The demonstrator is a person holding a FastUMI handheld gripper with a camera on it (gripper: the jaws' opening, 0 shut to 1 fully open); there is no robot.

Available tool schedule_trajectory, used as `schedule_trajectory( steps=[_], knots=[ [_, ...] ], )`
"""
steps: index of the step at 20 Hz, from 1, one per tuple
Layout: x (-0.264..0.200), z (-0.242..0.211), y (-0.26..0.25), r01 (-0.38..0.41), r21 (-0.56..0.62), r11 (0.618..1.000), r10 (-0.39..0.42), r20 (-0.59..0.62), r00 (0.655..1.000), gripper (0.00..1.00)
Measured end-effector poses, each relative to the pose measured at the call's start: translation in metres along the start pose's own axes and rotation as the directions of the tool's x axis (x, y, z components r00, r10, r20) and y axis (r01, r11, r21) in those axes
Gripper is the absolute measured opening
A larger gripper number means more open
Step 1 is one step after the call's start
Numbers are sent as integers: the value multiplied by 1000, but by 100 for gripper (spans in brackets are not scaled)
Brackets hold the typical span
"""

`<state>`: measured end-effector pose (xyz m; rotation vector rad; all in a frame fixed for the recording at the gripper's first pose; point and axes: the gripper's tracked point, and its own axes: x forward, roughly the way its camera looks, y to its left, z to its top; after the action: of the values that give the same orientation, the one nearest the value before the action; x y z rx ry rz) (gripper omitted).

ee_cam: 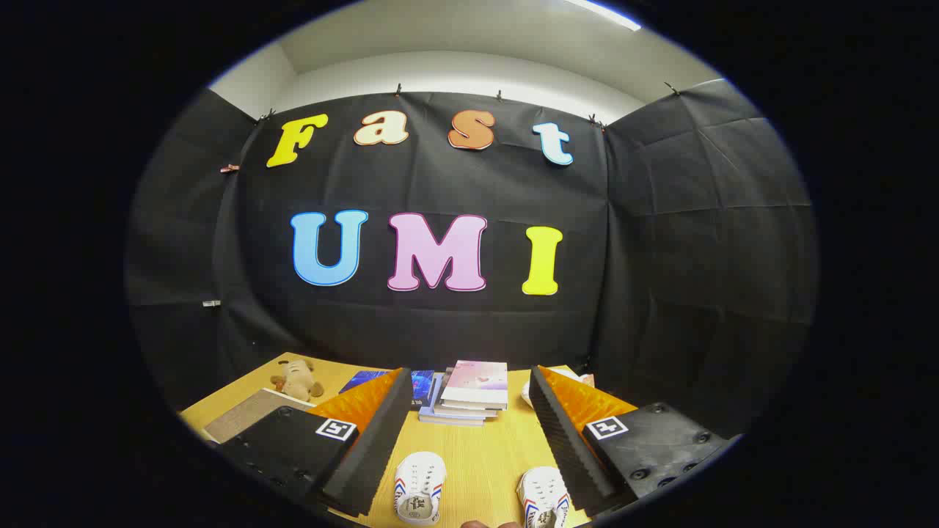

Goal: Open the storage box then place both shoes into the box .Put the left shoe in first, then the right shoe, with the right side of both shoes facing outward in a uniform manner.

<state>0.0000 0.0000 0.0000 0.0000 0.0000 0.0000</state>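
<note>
The claw is wide open and holds nothing, above a light wooden surface. Two white shoes lie between its fingers, the left shoe near one finger and the right shoe near the other. Beyond the fingers sits a stack of books, and a small plush toy lies farther aside. Black cloth walls close the booth under a white ceiling.
</note>
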Motion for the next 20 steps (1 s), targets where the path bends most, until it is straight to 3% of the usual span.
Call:
schedule_trajectory(
  steps=[16,20],
  knots=[
    [2,-13,10,-13,20,1000,15,-52,999,97],
    [8,-35,24,-72,83,994,84,-152,985,98]
  ],
)
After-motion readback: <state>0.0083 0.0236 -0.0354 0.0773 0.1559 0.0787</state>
